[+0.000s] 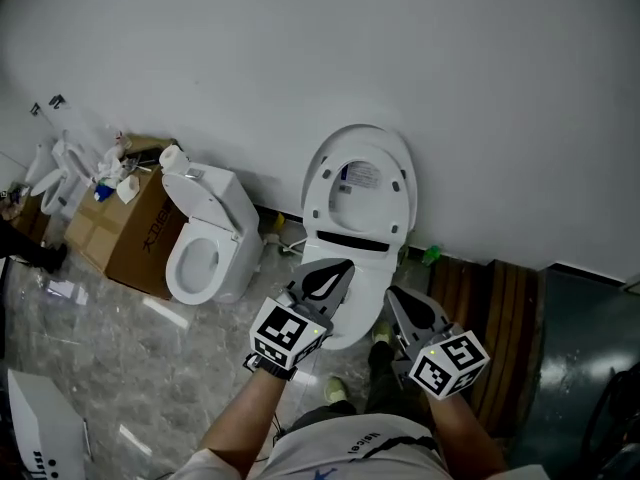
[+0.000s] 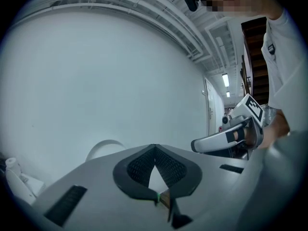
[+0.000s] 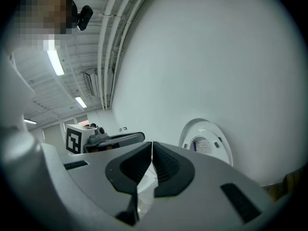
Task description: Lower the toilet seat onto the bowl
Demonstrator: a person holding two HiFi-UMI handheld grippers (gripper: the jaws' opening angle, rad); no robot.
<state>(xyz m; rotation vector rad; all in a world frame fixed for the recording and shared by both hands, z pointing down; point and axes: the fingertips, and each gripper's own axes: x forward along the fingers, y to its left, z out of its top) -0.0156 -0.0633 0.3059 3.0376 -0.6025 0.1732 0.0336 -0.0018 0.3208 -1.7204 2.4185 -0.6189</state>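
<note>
Toilet seat (image 1: 357, 183) stood raised in the upper centre of the head view, leaning with its lid against the white wall (image 1: 300, 48) above the bowl (image 1: 354, 330). It had not been lowered.

Two hand-held grippers were present, each carrying one marker cube.
- The left gripper (image 1: 338, 267) sat at lower centre, over the near part of the bowl. Its own view showed the jaws pressed together at the tips with nothing between them.
- The right gripper (image 1: 394, 296) sat just to the right of it and slightly lower in the frame. Its jaws were likewise pressed together and empty.
- Neither gripper touched the seat. Both pointed towards the wall, side by side and apart from each other.

Two toilets were counted.
- The first was the task unit at centre.
- The second toilet (image 1: 208, 253) stood to its left, seatless, with one paper roll (image 1: 172, 157) on its tank.

One cardboard box (image 1: 128, 230) stood further left, touching or just beside that second toilet. Loose white items lay on and behind the box, too small to identify. A set of wooden slats (image 1: 500, 318) lay at lower right on the marbled floor (image 1: 100, 318). One small green object (image 1: 430, 255) sat at the foot of the wall, right of the task unit.
</note>
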